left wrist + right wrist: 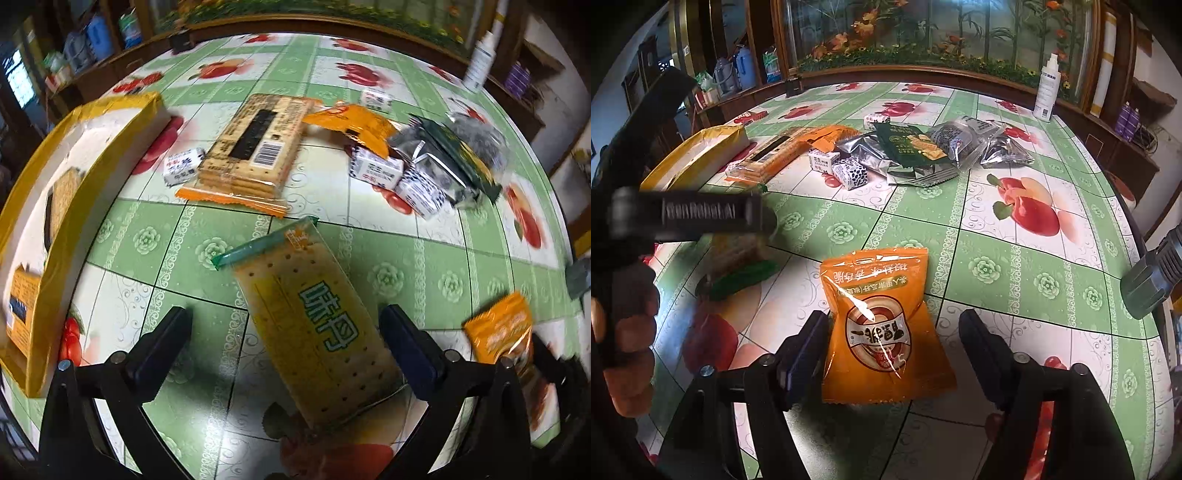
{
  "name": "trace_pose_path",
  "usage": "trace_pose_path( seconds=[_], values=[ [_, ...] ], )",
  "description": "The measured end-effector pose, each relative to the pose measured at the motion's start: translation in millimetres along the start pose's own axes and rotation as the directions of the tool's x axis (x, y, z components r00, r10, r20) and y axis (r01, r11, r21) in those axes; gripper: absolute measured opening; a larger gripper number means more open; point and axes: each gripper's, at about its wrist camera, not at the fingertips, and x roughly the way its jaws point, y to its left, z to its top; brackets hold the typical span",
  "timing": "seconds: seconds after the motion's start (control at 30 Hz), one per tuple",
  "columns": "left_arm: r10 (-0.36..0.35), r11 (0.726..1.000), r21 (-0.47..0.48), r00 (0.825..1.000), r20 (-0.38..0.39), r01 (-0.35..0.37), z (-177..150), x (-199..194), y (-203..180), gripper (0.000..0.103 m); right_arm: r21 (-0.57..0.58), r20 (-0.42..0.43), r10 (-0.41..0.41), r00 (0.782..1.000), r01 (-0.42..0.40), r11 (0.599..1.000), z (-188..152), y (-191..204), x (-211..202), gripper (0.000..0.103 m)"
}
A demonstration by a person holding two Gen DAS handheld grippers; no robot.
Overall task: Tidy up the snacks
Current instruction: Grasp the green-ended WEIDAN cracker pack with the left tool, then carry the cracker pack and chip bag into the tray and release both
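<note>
Orange seed packet lies flat on our floral tablecloth between the parted fingers of our right gripper, the left pad touching its edge. Our left gripper stands wide astride a green-ended cracker pack, neither pad touching.

left claw open, right claw open

Your right gripper straddles the orange snack pouch on the near tablecloth, left pad touching it, right pad apart, other snacks far behind.
</note>
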Motion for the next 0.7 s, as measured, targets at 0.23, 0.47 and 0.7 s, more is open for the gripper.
trace_pose_path(
  seconds=[0.23, 0.47, 0.7],
  values=[
    [-0.063, 0.993, 0.104, 0.997, 0.053, 0.057, -16.3, -22.4, 34.9, 0.045, 0.061, 0.018, 0.056, 0.998, -0.056, 0.997, 0.4, -10.7, -7.8, 0.043],
    [-0.084, 0.993, 0.094, 0.992, 0.094, 0.075, -32.6, -41.8, 58.6, 0.045, 0.087, 0.058, 0.117, 0.991, -0.122, 0.989, 4.4, -2.0, -21.7, 0.037],
    [-0.058, 0.995, 0.085, 0.983, 0.174, 0.043, -36.7, -75.6, 77.7, 0.045, 0.090, 0.096, 0.166, 0.982, -0.174, 0.981, 16.1, 11.8, -36.1, 0.036]
  ],
)
